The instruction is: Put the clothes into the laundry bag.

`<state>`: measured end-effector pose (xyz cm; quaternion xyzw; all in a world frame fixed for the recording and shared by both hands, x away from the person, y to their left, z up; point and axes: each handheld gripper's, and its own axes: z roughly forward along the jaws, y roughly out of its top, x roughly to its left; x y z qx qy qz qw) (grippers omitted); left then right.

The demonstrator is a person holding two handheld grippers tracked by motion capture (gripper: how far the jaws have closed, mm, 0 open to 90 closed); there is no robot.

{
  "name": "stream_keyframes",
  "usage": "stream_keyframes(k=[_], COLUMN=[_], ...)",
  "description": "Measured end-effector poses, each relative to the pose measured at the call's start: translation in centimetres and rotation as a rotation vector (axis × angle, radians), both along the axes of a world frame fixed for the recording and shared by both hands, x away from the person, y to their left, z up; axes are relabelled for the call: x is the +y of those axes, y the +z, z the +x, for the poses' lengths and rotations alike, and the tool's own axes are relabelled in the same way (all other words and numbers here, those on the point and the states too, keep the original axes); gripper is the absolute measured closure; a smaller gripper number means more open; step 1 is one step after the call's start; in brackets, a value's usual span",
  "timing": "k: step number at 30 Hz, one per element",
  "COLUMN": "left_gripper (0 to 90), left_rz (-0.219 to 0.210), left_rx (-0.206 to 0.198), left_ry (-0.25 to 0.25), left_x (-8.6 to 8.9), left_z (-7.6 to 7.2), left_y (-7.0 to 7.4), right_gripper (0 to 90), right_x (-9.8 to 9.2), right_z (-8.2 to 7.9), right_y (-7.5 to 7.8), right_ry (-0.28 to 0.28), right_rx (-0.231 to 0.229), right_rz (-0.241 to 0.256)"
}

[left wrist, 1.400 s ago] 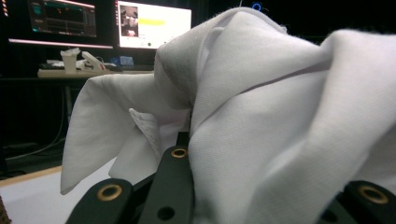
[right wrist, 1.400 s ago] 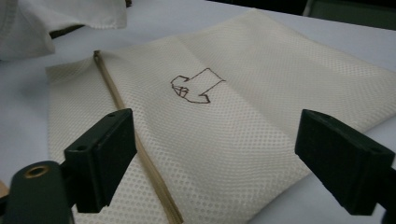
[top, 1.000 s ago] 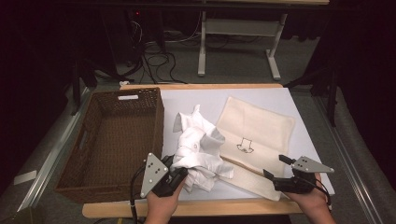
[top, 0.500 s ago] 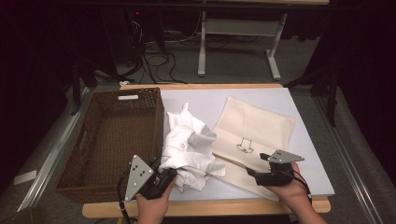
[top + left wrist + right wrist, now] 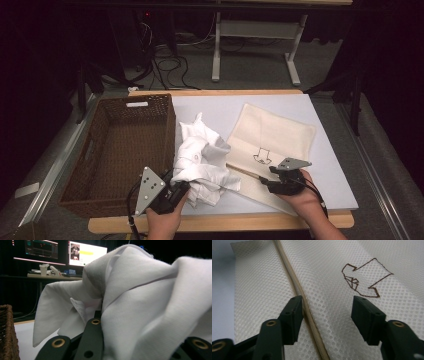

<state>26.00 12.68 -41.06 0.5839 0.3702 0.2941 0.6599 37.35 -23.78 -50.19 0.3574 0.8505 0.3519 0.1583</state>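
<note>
Shifted leftward and nearer since the earlier frames: both hands, with the crumpled white shirt (image 5: 202,162) drawn toward the wicker basket (image 5: 120,150). Left gripper (image 5: 176,191) at the near edge of the shirt, jaws closed on a fold of white cloth, as seen close up in the left gripper view (image 5: 140,310); grip taken low on the bundle, probably so that the whole garment lifts together. Shirt lying on the pale table (image 5: 330,165), its left side touching the basket wall, its right side just beside the cream mesh laundry bag (image 5: 272,137). Right gripper (image 5: 267,181) over the near corner of the bag, jaws spread apart and holding nothing, straddling the zipper (image 5: 294,282) with the brown embroidered mark (image 5: 364,280) just ahead. Placement suggestive of readiness to pinch the bag's zippered edge and hold it open for the shirt. Basket apparently unused.
</note>
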Motion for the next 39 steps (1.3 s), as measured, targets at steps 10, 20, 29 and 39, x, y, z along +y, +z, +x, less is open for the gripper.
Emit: stream_keyframes(k=[10,20,29,39], left_gripper=[80.4,80.4,80.4,80.3], left_rz=[0.005,0.001,0.024,0.142], left_rx=[0.002,-0.005,0.035,0.095], left_ry=[-0.005,0.017,-0.01,-0.082], left_x=[-0.2,0.4,-2.4,-7.4], left_z=[-0.1,-0.9,-0.3,1.7], left_y=[-0.1,0.2,-0.8,-3.2], right_gripper=[72.3,88.1,88.4,88.4], right_x=[-0.6,-1.2,-0.9,-1.0], right_z=[0.1,0.1,0.5,0.5], right_y=[0.0,0.9,2.1,2.7], right_ry=[0.013,0.031,0.025,0.019], right_rx=[0.001,-0.018,-0.039,-0.063], right_rz=[0.01,0.077,0.153,0.176])
